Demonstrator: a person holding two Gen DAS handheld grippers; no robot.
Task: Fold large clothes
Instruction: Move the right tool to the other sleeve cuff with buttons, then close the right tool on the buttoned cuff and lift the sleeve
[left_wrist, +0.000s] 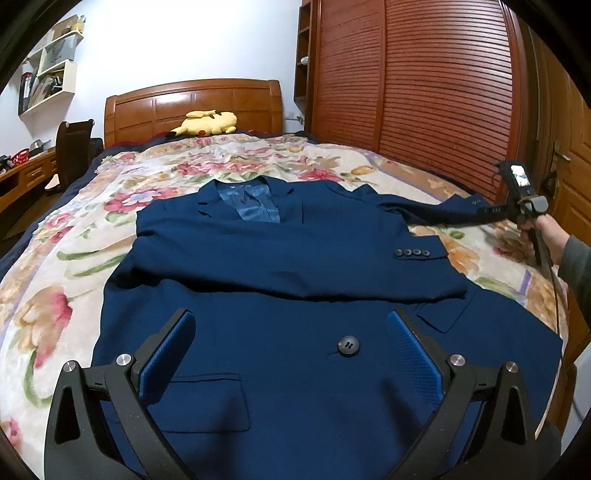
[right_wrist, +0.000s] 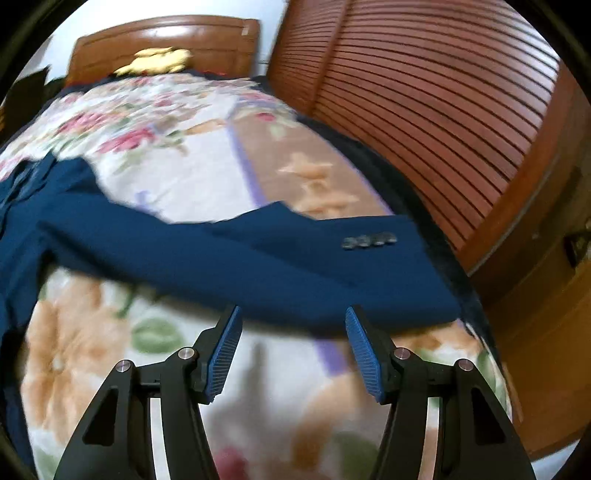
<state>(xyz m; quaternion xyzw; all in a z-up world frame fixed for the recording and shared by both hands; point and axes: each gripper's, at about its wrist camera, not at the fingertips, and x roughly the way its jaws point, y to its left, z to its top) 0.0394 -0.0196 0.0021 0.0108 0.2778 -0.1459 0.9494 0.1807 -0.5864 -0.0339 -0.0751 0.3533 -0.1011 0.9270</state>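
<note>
One sleeve (left_wrist: 280, 254) of the dark blue jacket (left_wrist: 295, 362) already lies folded across the chest, its cuff with four buttons resting near the far side of the body. The jacket is spread front-up on the bed (left_wrist: 74, 258), collar toward the wooden headboard (left_wrist: 192, 107), on a flowered blanket. By my reading the fold is at an early stage: the other sleeve (right_wrist: 295, 266) reaches out flat toward the bed's edge by the slatted wardrobe (left_wrist: 424, 92), and the body has not yet been doubled over.

Hovering over the lower front of the jacket, the left gripper (left_wrist: 291, 332) has its blue pads spread wide with nothing between them; a single front button shows in the gap (the cloth beneath looks smooth, pocket flaps flat). Out by the stretched sleeve, the right gripper (right_wrist: 293, 321) has its pads apart as well and pinches nothing; its tips sit just short of the sleeve's near edge, above the blanket. That view is blurred, so whether the tips touch the cloth I cannot tell. Taking in that sleeve seems the likely next step.

As for writing, a small pale label sits inside the collar, too small to read. No brand or lettering is legible elsewhere.
</note>
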